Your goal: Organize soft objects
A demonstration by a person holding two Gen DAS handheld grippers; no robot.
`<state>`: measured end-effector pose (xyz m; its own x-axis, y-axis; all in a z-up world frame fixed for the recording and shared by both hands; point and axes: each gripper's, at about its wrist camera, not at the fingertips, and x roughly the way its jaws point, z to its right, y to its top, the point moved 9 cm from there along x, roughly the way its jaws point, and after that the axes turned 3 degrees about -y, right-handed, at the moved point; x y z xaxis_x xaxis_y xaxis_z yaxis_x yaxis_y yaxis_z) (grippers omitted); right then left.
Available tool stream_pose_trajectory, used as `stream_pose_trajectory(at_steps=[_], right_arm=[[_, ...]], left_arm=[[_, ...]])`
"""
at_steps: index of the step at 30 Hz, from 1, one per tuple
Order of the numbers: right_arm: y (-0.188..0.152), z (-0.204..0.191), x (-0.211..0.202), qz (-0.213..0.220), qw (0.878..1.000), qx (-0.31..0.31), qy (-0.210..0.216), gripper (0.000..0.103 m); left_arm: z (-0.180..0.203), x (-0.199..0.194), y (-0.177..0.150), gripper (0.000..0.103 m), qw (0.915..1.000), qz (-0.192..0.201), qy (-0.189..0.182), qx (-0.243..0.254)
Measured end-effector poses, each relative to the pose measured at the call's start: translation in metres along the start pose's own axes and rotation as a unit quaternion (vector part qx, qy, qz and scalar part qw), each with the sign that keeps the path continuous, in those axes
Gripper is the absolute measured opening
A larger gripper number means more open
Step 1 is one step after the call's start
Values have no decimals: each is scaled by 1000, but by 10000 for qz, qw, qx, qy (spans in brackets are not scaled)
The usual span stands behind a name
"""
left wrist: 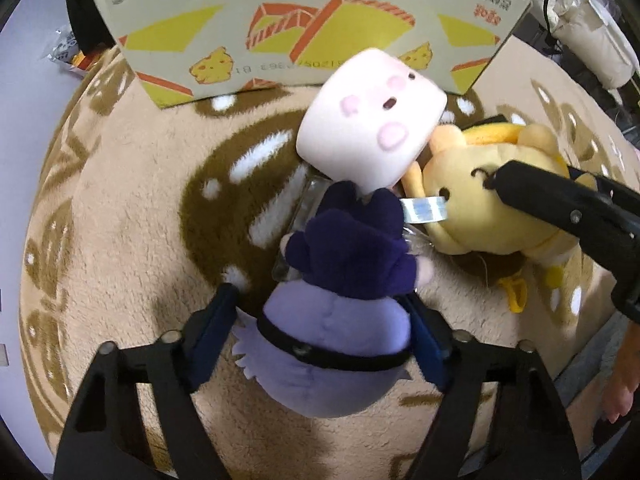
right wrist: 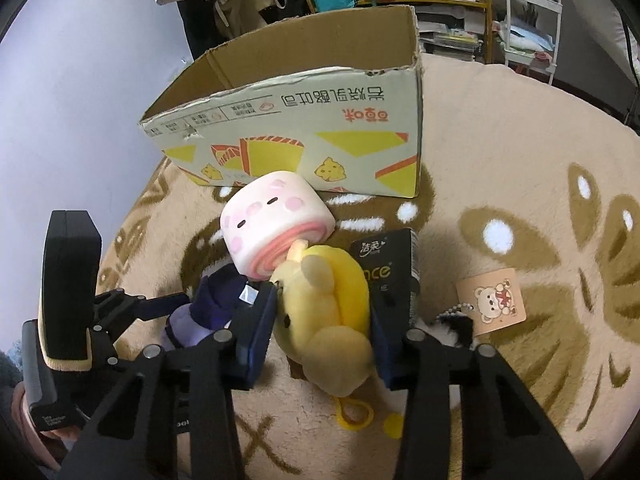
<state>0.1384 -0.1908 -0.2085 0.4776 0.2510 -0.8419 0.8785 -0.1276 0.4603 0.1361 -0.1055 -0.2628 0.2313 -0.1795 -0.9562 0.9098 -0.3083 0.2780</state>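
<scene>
A patterned beige rug (right wrist: 500, 152) on the floor carries everything in this tidy-up, and on the evidence of both views the work has barely begun. The open cardboard box (right wrist: 304, 136), printed with yellow wedges, stands at the rug's far edge; what can be seen of its inside in the right wrist view holds no toys, though its bottom is hidden.

Three soft toys lie bunched at the middle of the rug, just in front of the box. The pink marshmallow plush (left wrist: 372, 120) rests nearest the box wall, untouched by either tool. The purple plush (left wrist: 340, 328) lies between the jaws of the left gripper (left wrist: 324, 320), which stand about half closed around its pale lower body; the right pad is hard against it, while contact on the left pad cannot be confirmed. The yellow bear plush (right wrist: 324, 312) sits between the jaws of the right gripper (right wrist: 324, 320), which have narrowed onto its sides and appear to pinch it.

A dark tissue pack (right wrist: 392, 276) lies under the bear, and a small bear-printed card tag (right wrist: 491, 300) sits alone toward the rug's right side.

Judged from this, both toys are being taken up; lifting them, dropping them in the box and fetching the pink one remain.
</scene>
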Motion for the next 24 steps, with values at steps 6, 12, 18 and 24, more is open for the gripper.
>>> stream_pose_trajectory(at_steps=[6, 12, 18, 24], right_arm=[[0, 0, -1, 36, 9999, -52, -91, 46], [2, 3, 0, 119, 9997, -60, -205, 44], [5, 5, -6, 268, 9990, -118, -350, 41], [10, 5, -22, 519, 9980, -146, -342, 41]], left_arm=[[1, -9, 0, 62, 10000, 89, -18, 13], [3, -18, 2, 61, 9998, 174, -12, 25], [-5, -29, 4, 59, 9990, 405, -71, -147], [-22, -48, 11, 59, 9961, 797, 272, -269]])
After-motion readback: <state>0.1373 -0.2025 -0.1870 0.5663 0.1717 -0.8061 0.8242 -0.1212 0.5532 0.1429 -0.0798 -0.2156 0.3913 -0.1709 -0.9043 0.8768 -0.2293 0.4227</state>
